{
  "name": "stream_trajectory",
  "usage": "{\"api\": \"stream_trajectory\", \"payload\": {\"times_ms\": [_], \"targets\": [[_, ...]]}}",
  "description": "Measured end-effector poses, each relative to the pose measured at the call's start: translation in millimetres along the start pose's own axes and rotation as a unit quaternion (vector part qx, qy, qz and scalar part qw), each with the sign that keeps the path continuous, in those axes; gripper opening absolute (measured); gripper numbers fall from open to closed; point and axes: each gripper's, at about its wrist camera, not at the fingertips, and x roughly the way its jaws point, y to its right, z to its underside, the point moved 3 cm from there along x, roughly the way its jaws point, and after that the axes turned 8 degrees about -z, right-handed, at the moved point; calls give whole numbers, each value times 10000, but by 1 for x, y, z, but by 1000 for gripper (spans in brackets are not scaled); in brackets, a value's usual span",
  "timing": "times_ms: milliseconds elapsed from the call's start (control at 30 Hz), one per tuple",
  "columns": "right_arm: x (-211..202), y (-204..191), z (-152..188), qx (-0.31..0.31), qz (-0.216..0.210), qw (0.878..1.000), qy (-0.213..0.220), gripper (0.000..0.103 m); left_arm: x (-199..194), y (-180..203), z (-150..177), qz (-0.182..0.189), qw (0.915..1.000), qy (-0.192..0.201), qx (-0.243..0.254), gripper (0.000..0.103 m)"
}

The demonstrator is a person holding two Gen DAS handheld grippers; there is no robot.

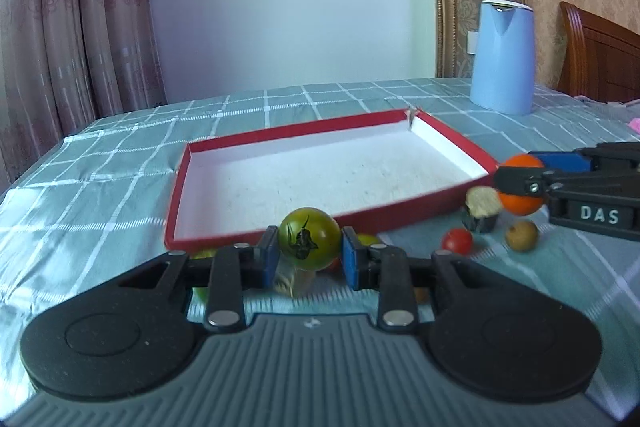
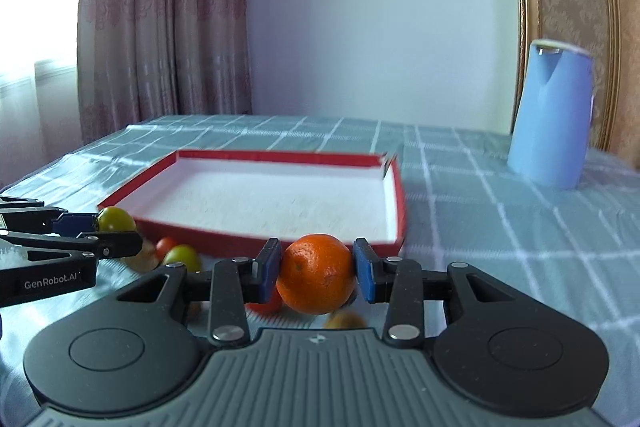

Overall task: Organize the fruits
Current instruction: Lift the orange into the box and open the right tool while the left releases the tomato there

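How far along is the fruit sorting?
Nothing is placed yet: the red tray holds no fruit. The left claw grips a green tomato, the right claw an orange. A red cherry tomato and others wait on the tablecloth.

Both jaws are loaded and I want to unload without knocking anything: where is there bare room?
The red tray has a bare white floor, wall to wall. Bare cloth lies between tray and blue jug, and left of the tray. It is crowded along the tray's near wall: red tomato, brown fruit, a cupcake and more fruit under the grippers.
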Motion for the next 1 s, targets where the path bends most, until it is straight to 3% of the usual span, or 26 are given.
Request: {"api": "stream_trajectory", "payload": {"times_ms": [267, 567, 667, 833, 933, 1000], "targets": [[57, 13, -29, -134, 242, 9994, -211, 38, 60, -10, -29, -344, 9989, -252, -199, 29], [137, 22, -33, -18, 293, 9954, -907, 38, 126, -31, -39, -724, 9934, -766, -444, 29], [145, 24, -36, 51, 318, 9953, -909, 38, 139, -41, -36, -716, 9915, -941, -551, 30], [149, 22, -37, -36, 353, 9942, -1018, 39, 138, -40, -34, -707, 9918, -914, -552, 31], [150, 18, -36, -183, 399, 9936, -1039, 39, 138, -38, -33, -853, 9915, -859, -477, 39], [150, 18, -36, -173, 394, 9937, -1037, 39, 138, -40, -32, -905, 9906, -868, -544, 53]]}}
